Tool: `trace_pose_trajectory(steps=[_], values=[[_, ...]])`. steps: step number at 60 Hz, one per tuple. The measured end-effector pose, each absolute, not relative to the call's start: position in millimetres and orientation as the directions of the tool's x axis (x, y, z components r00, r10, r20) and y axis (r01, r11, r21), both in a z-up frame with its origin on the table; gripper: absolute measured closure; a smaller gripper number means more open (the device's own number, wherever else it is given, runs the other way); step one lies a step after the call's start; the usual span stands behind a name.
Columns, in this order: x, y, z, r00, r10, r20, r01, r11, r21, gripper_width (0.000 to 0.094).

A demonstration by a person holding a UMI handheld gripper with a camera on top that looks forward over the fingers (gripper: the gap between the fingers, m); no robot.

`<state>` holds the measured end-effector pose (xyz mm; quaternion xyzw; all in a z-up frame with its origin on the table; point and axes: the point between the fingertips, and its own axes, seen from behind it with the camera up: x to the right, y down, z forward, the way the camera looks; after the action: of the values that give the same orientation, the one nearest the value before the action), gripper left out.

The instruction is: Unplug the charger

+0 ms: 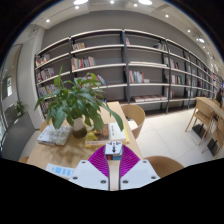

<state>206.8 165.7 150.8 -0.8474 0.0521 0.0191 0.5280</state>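
Bright ceiling lights [80,3] overhead; even indoor light; strong fisheye bending at edges

Leafy green potted plant [80,98] is sitting on the light wooden table [45,150], left of centre. There's a stack of books or magazines [53,133] just left of the plant's base. Far wall is all long grey bookshelves [130,65] with rows of books, mostly toward the left. Tan wooden chair [135,115] at the table's far right, more chairs [207,115] way off to the right.
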Motion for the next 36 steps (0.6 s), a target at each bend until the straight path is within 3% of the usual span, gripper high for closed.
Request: trace_pose_trajectory(steps=[1, 2, 3, 8, 17, 31, 36], values=[[210.9, 164.8, 149.7, 0.993, -0.075, -0.092, -0.116, -0.456, -0.882, 0.0830], [208.0, 153.6, 123.6, 0.992, -0.082, -0.093, -0.121, -0.465, -0.877, 0.0830], [221.3, 157.5, 131.9, 0.992, -0.082, -0.093, -0.122, -0.485, -0.866, 0.0831], [227.6, 147.2, 82.2, 0.991, -0.099, -0.084, -0.125, -0.541, -0.832, 0.0809], [231.9, 136.7, 31.8, 0.993, -0.070, -0.090, -0.114, -0.627, -0.771, 0.0749], [231.8, 136.5, 11.3, 0.994, -0.088, -0.063, -0.105, -0.638, -0.763, 0.0653], [233.7, 131.6, 9.6, 0.994, -0.102, -0.036, -0.094, -0.653, -0.751, 0.0489]])
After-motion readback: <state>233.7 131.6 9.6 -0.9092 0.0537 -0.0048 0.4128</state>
